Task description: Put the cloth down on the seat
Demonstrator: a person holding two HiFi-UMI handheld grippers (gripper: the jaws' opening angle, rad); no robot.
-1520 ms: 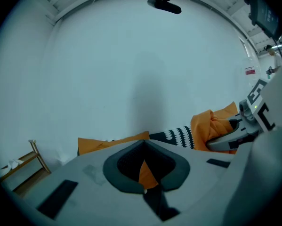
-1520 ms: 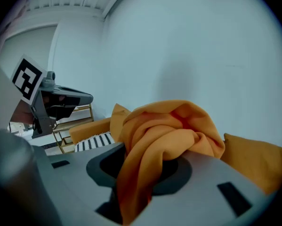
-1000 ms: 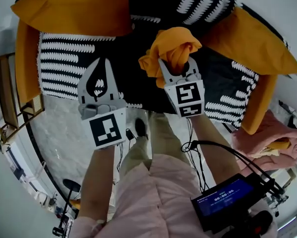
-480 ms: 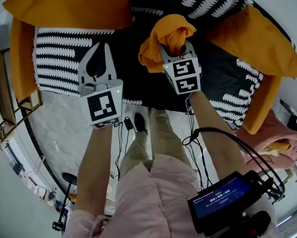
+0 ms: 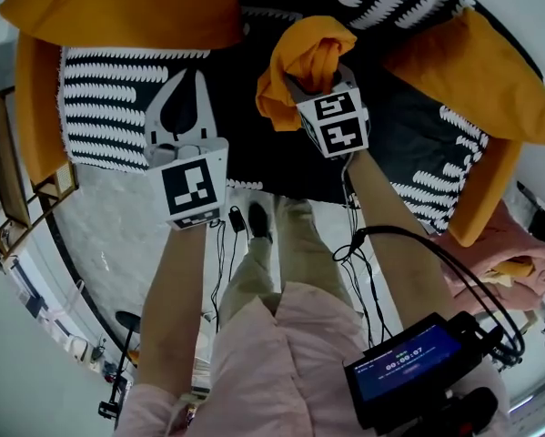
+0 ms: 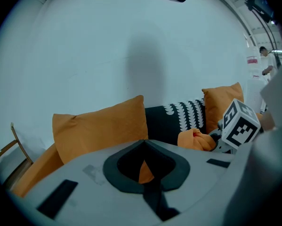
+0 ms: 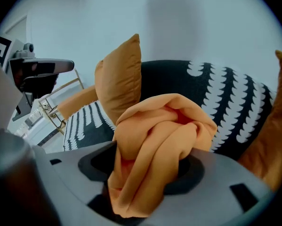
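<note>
- While the bunched orange cloth (image 5: 307, 55) hangs at the upper middle of the frame, the right gripper (image 5: 316, 85) has its fingers clamped on it, over the black-and-white seat (image 5: 108, 107).
- To its left, the left gripper (image 5: 190, 78) has its fingers closed together on nothing.
- Orange cushions (image 5: 126, 7) line the seat's back.

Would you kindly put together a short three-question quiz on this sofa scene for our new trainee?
1. True or false: the right hand-held gripper is shut on the orange cloth.
2. The seat cover is: A) black with white marks; B) plain grey; C) red stripes.
3. Fill in: the left hand-held gripper has its jaws together and holds ____.

Key: 1 true; 2 A; 3 nothing.
</note>
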